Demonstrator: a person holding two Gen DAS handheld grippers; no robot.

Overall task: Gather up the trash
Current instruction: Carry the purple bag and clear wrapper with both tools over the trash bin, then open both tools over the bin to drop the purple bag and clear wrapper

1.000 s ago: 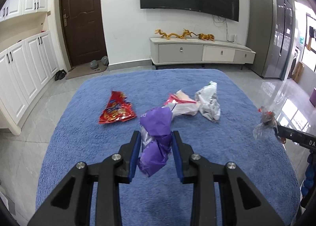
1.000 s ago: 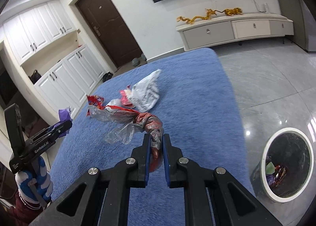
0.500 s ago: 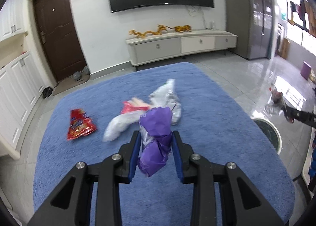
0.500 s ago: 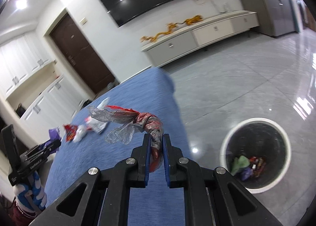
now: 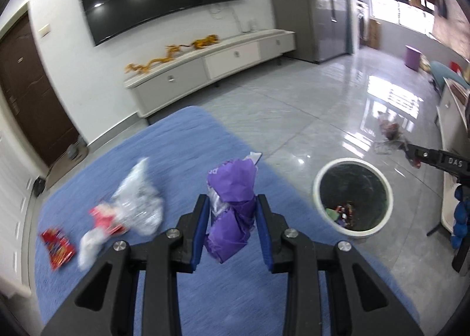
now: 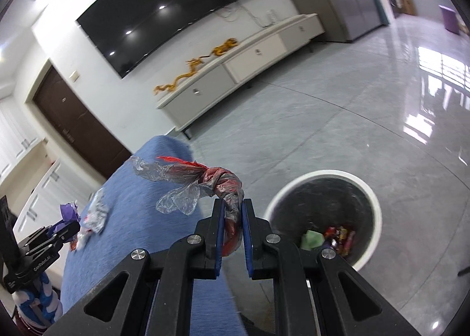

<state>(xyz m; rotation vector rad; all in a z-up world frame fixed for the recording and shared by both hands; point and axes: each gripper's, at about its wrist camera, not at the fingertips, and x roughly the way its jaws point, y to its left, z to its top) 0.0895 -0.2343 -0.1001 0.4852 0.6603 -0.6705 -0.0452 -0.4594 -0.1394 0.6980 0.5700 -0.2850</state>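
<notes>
"DAS" is legible on the right claw (image 5: 411, 156).

Purple wrapper (image 5: 232, 206), red/clear wrapper (image 6: 205, 180), white-rimmed black bin (image 6: 323, 215).

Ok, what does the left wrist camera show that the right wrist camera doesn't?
Only the left wrist view shows the red snack packet lying on the blue cloth, and the left hand-held gripper shut on the purple wrapper. Only the right wrist view shows the right hand-held gripper clamping the red and clear plastic wrapper close up. Both show the white-rimmed bin holding trash.
</notes>
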